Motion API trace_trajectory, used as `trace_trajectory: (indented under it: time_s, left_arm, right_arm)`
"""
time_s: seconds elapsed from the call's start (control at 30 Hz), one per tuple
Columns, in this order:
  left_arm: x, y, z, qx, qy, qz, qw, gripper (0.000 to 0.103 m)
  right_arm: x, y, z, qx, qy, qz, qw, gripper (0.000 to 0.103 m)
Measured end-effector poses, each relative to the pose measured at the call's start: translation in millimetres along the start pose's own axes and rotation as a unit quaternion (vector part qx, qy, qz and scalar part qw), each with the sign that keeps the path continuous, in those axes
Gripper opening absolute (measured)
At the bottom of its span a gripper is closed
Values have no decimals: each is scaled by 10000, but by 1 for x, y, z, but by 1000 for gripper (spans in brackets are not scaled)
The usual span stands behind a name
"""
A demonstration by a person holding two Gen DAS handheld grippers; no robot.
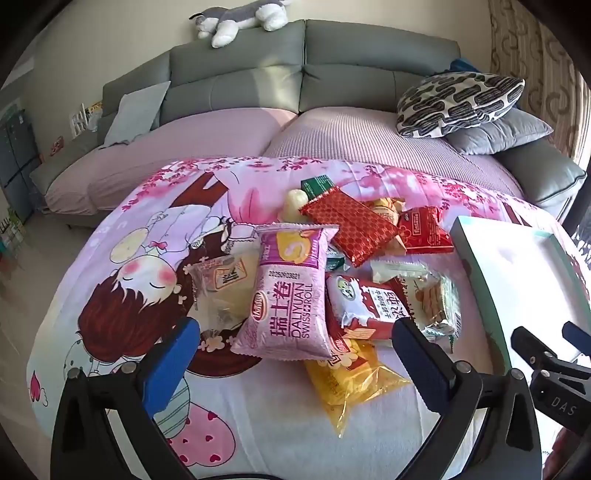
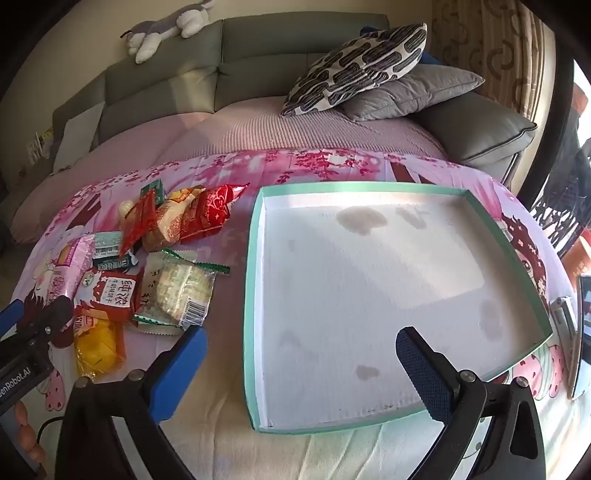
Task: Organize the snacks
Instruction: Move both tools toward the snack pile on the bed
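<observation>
A pile of snack packets lies on a pink cartoon cloth (image 1: 147, 236). A pink Swiss roll bag (image 1: 288, 295) is on top, nearest me, with a yellow bag (image 1: 354, 384), a red-and-white packet (image 1: 362, 302), a clear cracker pack (image 1: 432, 295) and a red patterned packet (image 1: 351, 225) around it. My left gripper (image 1: 295, 354) is open, just short of the Swiss roll bag. My right gripper (image 2: 301, 358) is open and empty over the near part of a shallow white tray with a green rim (image 2: 258, 229). The pile also shows in the right wrist view, with the cracker pack (image 2: 177, 291) nearest the tray.
The tray (image 1: 476, 258) sits right of the pile. A grey sofa (image 1: 332, 66) with a pink cover stands behind, with patterned and grey cushions (image 2: 362, 62) at its right end. A plush toy (image 1: 240, 18) lies on the sofa back. A phone-like object (image 2: 581, 332) lies right of the tray.
</observation>
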State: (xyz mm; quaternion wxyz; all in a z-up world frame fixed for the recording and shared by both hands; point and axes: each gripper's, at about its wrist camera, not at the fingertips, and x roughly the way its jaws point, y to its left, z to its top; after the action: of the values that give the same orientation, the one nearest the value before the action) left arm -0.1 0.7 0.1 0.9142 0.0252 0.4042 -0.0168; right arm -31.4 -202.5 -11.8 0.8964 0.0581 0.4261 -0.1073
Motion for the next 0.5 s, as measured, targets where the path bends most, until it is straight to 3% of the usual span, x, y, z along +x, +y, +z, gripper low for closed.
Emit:
trace_trajectory:
  time_s: [0.5]
  left_arm:
    - [9, -7, -3, 127, 49, -177, 9998, 103]
  right_arm:
    - [5, -5, -3, 152, 48, -70, 9998, 103]
